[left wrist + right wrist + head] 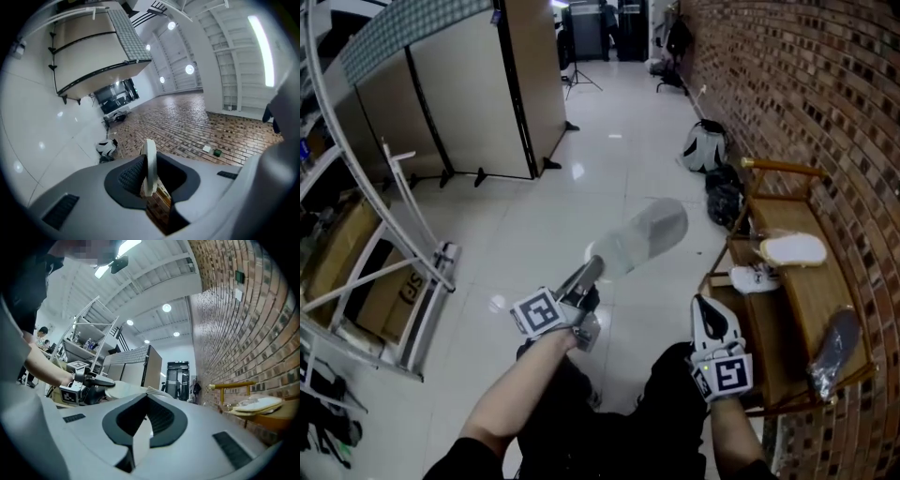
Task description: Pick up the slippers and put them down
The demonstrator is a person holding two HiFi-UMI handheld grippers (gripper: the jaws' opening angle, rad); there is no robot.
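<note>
My left gripper (592, 267) is shut on the edge of a pale grey slipper (647, 236) and holds it in the air over the white floor, left of the wooden rack (787, 309). In the left gripper view the slipper's thin edge (150, 161) stands pinched between the dark pads (129, 178). My right gripper (709, 314) hangs beside the rack's near end, jaws together with nothing in them. A cream slipper (793, 248) lies on the rack's top, and a dark grey one (834, 345) lies nearer me. The right gripper view shows the left gripper (89, 380) with its slipper (126, 389).
A small white shoe-like thing (755, 277) sits on the rack's lower level. Bags (705, 146) lie on the floor by the brick wall (825, 103). Beige partition panels (478, 84) and a metal frame (384, 272) with cardboard stand at the left.
</note>
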